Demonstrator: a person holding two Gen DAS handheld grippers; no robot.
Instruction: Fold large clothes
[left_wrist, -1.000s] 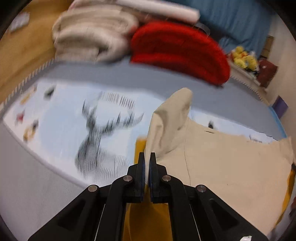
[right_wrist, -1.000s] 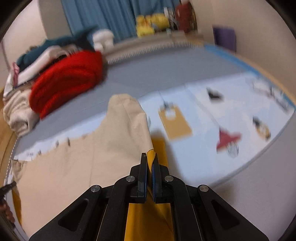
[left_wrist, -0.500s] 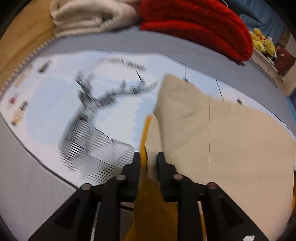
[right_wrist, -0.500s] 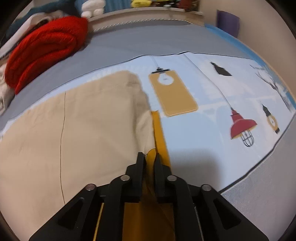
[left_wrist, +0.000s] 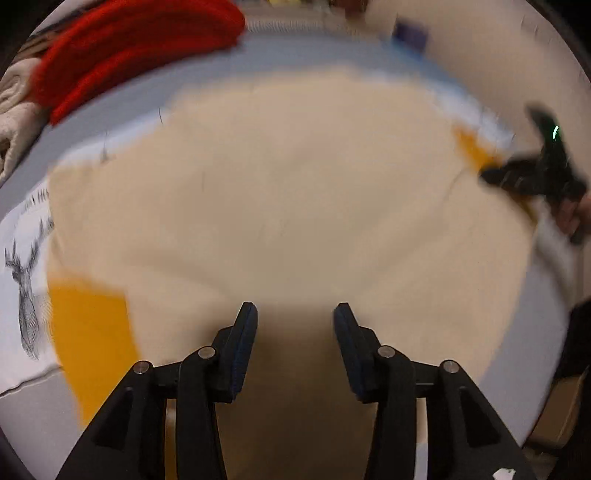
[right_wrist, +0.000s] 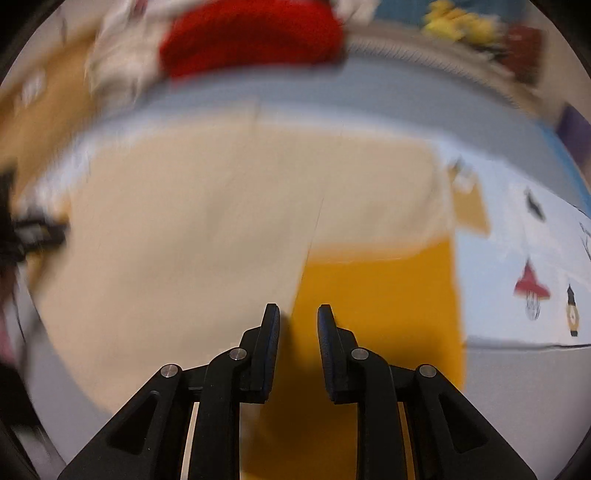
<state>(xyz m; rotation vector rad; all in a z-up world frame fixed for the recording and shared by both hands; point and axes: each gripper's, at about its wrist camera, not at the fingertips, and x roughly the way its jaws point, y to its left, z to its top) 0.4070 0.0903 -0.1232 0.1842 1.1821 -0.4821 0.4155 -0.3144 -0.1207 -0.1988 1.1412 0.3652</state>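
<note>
My left gripper (left_wrist: 294, 314) hangs over the beige garment (left_wrist: 288, 192) with its jaws spread, having just been opening, nothing between them. My right gripper (right_wrist: 298, 316) has also just been parting its jaws, a narrower gap, empty, above the line where beige cloth meets the garment's yellow part (right_wrist: 380, 295). The garment lies spread flat on the printed mat (right_wrist: 517, 258), covering most of its middle. A red knit pile (left_wrist: 136, 48) sits at the mat's far edge. Both views are blurred.
</note>
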